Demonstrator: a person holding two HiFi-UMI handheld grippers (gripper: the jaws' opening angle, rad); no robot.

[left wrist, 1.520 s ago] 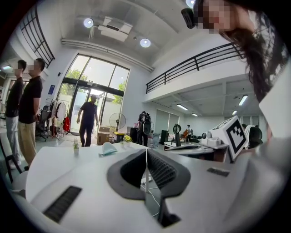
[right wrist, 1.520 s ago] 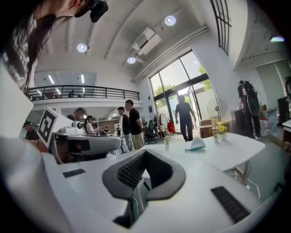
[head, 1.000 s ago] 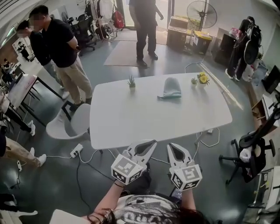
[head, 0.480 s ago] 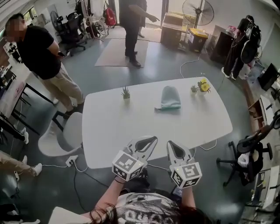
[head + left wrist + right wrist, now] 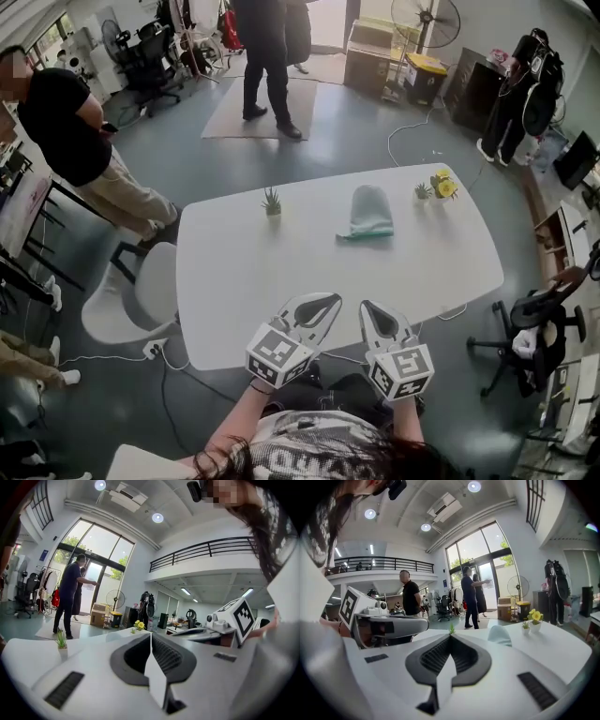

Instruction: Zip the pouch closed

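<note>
A pale blue-green pouch (image 5: 367,211) lies on the white table (image 5: 281,272) toward its far side; it also shows in the right gripper view, pouch (image 5: 500,635). My left gripper (image 5: 330,301) hangs over the table's near edge, shut and empty. Beside it my right gripper (image 5: 367,310) is shut too, with nothing held. In the left gripper view the left gripper (image 5: 150,636) points across the table; the right gripper (image 5: 450,637) likewise faces the far side. Both are well short of the pouch.
A small green plant (image 5: 272,201) stands left of the pouch, and a pot with yellow flowers (image 5: 439,185) at the far right corner. A white chair (image 5: 141,295) sits at the table's left. People stand beyond; an office chair (image 5: 534,328) is at right.
Both grippers have moved forward toward the table's near edge, still shut. The view has shifted closer to the table, and the people behind have walked farther off.
</note>
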